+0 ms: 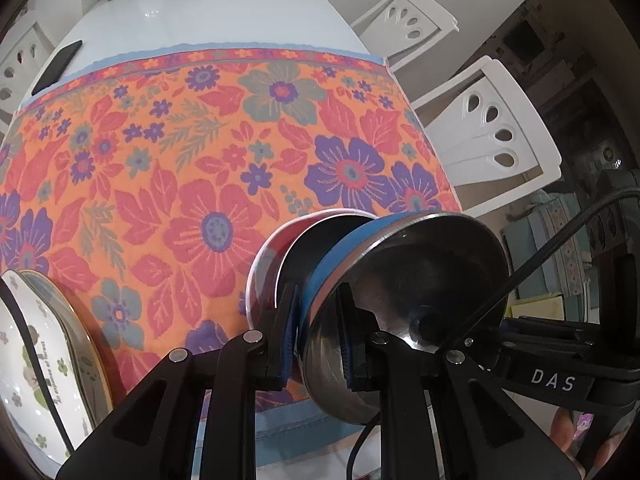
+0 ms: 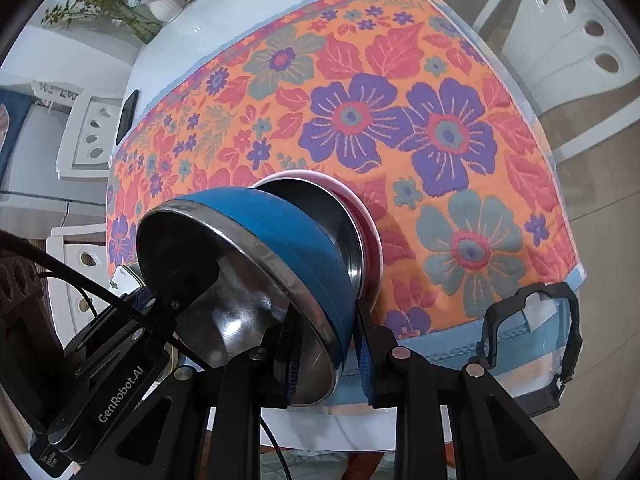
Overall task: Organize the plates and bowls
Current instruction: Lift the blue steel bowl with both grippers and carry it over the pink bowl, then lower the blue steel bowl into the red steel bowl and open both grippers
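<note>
Both hand-held grippers pinch one blue bowl (image 1: 344,256) by opposite rim edges — the left hand-held gripper (image 1: 320,336) and the right hand-held gripper (image 2: 324,356) clamped tight. It sits nested in a pink bowl (image 2: 370,220) above the floral cloth (image 1: 180,140) on the counter (image 1: 200,12); a flowered plate (image 1: 36,360) lies nearby.

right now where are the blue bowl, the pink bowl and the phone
blue bowl (image 2: 280,240), right wrist view, on its blue outer wall
pink bowl (image 2: 370,224), right wrist view, on its pink rim
phone (image 1: 56,68), left wrist view, on the middle of its dark face
</note>
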